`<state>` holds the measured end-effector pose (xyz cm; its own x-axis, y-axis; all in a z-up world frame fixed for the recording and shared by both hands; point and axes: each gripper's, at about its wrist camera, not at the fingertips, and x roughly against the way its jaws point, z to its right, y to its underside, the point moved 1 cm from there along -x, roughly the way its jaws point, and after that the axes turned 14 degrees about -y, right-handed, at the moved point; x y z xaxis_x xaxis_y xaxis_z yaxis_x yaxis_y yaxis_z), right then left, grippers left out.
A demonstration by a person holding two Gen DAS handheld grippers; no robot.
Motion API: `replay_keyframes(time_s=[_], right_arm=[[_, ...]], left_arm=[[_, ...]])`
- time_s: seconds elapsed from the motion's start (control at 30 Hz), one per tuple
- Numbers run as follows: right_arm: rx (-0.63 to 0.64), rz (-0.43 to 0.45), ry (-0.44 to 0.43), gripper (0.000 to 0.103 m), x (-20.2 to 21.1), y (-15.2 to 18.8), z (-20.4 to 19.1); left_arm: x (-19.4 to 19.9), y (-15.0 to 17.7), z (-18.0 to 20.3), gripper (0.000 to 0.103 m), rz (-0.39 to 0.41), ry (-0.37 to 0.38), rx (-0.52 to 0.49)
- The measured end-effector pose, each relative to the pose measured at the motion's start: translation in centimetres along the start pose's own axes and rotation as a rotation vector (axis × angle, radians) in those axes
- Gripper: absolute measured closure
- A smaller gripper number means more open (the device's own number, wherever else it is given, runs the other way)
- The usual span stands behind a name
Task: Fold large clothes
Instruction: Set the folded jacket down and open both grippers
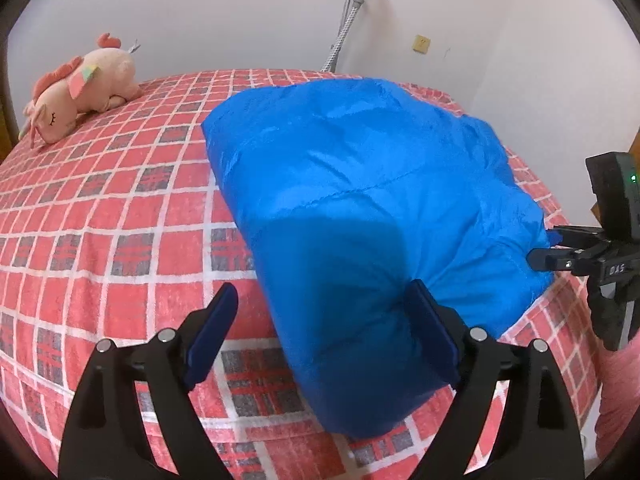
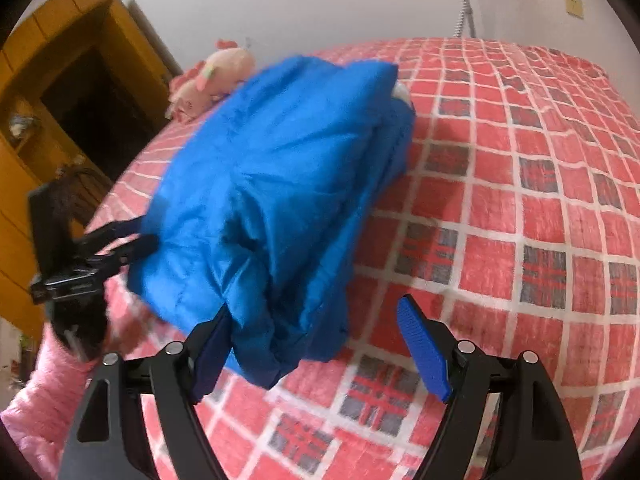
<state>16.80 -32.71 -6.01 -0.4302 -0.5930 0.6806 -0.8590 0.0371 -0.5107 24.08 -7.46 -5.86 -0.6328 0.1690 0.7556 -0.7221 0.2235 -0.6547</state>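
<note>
A pink plush unicorn (image 1: 80, 90) is lying at the far left of the bed (image 1: 100, 208), near the white wall, well apart from everything else. The bed is wearing a red checked cover with grey plaid squares. To the right of the toy, a bright blue padded jacket (image 1: 360, 200) is sitting folded into a thick bundle on the cover, its near end reaching toward the bed's front edge.

The left tool (image 1: 324, 320) is pointing down at that near end with its jaws standing wide — the right pad is touching the jacket's puffed fabric, while the left pad is hanging clear over the bare cover, so nothing is being gripped.

Further right, the right tool (image 2: 324, 344) is hovering at the jacket's other near corner. Its jaws are also spread wide: the left pad is lying against the blue fabric and the right pad is standing apart over the checks — no grip here either. In the right wrist view a pink sleeve (image 2: 52, 392) is showing behind the left tool, with a wooden cabinet (image 2: 48, 80) beyond.
</note>
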Motion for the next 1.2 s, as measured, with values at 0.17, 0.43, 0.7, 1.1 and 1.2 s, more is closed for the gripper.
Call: replay_keyframes(time_s=[0.17,0.43,0.7,1.1,1.2], right_arm=[[-0.028,0.015,0.025,0.023,-2.0,-0.1,1.1],[-0.015,0.061,0.123,0.015,0.5,1.0,-1.4],[-0.023,0.053,0.214,0.004,2.2,3.9,-5.3],[-0.005,0.134,0.269,0.004,4.5,7.5,-9.1],[0.014,0.155,0.284,0.004,5.1,8.0,-10.1]], left_arm=[[-1.1,0.3,-0.2,0.016,0.0,-0.02,0.01],[2.0,0.4,0.6,0.014,-0.005,-0.135,0.039],[5.9,2.0,2.0,0.006,-0.032,-0.303,0.032],[10.0,4.7,1.7,0.006,-0.001,-0.352,0.126],[11.2,5.2,1.7,0.006,0.022,-0.352,0.142]])
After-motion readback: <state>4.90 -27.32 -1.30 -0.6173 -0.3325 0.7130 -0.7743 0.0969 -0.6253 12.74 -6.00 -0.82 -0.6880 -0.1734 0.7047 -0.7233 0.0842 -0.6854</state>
